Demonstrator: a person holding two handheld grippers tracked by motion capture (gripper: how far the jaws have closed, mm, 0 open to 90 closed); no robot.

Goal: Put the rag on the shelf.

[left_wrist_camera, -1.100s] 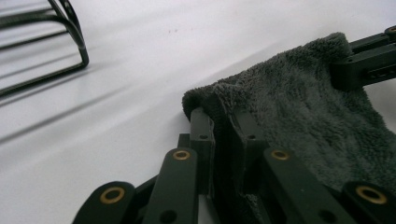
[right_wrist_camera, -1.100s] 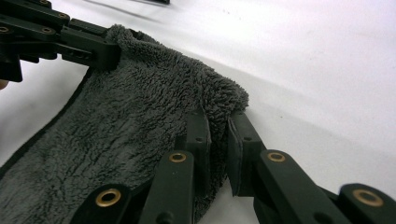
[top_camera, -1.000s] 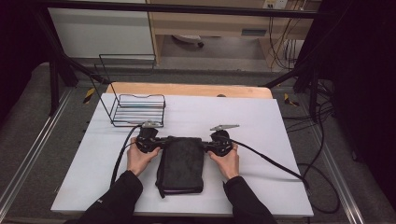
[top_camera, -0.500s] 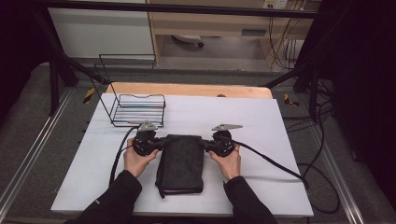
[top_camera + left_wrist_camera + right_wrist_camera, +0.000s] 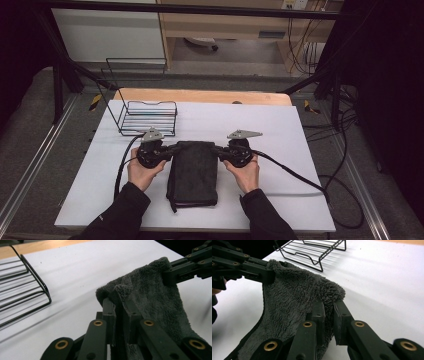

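**Dark towel pinched at both far corners, a soft load that will sag**

At the left of the high view stands a black wire rack [image 5: 148, 119] on the white table [image 5: 310, 165], well apart from the work and empty as far as the frames show. Just in front of it is the left gripper [image 5: 172, 149], jaws clamped on the far left corner of a dark grey towel [image 5: 194, 172]; in the left gripper view the pile bunches up between the two black jaws [image 5: 119, 293]. The towel lies folded in the middle of the table between the person's hands, its near end flat on the surface, its far edge carried by the grippers. At the right, the right gripper [image 5: 218, 149] is closed on the other far corner — its own view shows the fleece pinched in the same way [image 5: 329, 298].

The cloth looks thick, fluffy and limp: light to carry, with no stiffness at all. In both gripper views the edge droops in a curve between the two holds. It should not slip easily — the nap gives the jaws plenty to bite — but a shallow pinch may catch only the top layer of the fold and let the lower one fall away. The corners are the sensible place to hold, deep enough to take every layer, with both hands kept level so the edge stays taut.
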